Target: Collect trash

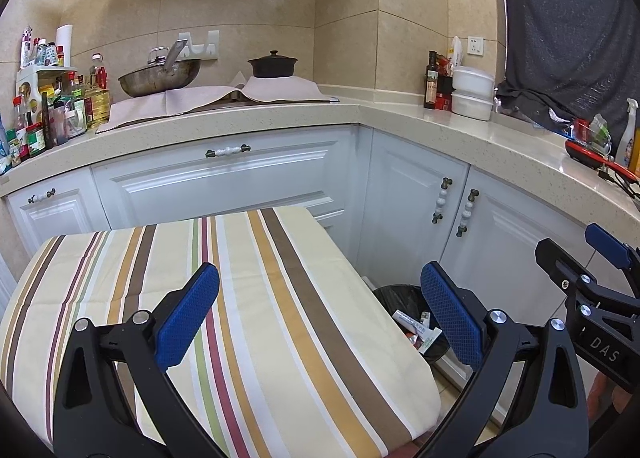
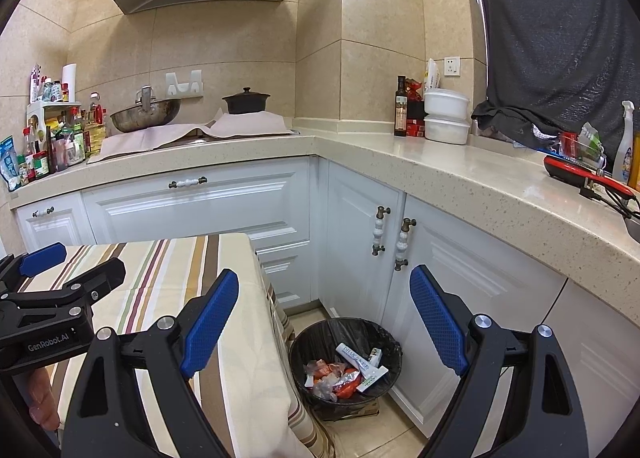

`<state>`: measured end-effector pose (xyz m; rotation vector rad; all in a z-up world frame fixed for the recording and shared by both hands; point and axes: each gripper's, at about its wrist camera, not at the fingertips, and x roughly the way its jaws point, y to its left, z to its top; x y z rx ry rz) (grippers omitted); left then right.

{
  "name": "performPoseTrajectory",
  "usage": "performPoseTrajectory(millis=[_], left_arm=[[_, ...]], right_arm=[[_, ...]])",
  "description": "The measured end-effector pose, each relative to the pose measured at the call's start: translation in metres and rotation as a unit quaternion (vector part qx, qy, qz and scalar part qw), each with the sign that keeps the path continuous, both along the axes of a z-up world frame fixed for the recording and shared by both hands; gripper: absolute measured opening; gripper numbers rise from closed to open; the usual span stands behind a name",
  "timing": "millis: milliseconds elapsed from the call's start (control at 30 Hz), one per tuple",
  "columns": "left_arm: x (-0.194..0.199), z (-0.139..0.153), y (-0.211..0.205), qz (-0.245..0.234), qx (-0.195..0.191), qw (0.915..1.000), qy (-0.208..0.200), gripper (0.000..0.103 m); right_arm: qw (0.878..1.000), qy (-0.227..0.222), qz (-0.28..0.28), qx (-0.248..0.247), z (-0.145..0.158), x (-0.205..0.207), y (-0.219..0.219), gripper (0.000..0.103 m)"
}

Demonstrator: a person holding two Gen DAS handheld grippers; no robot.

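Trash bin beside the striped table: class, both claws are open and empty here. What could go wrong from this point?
1. The trash bin stands partly under the table edge, so a drop from the left claw could miss.
2. The right claw could knock the bin liner or the cabinet door.
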<state>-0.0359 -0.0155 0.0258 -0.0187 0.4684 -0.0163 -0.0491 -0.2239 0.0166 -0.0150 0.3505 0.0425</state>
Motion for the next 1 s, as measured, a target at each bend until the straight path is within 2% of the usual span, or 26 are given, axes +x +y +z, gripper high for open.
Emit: performPoseTrajectory(millis=[1000], left_arm=[[-0.0009, -0.0015, -0.0044, 0.000, -0.001, 1.0000, -0.001, 0.098]], right_arm=[[1.000, 0.000, 0.000, 0.000, 0.0000, 0.0006, 0.0002, 0.085]])
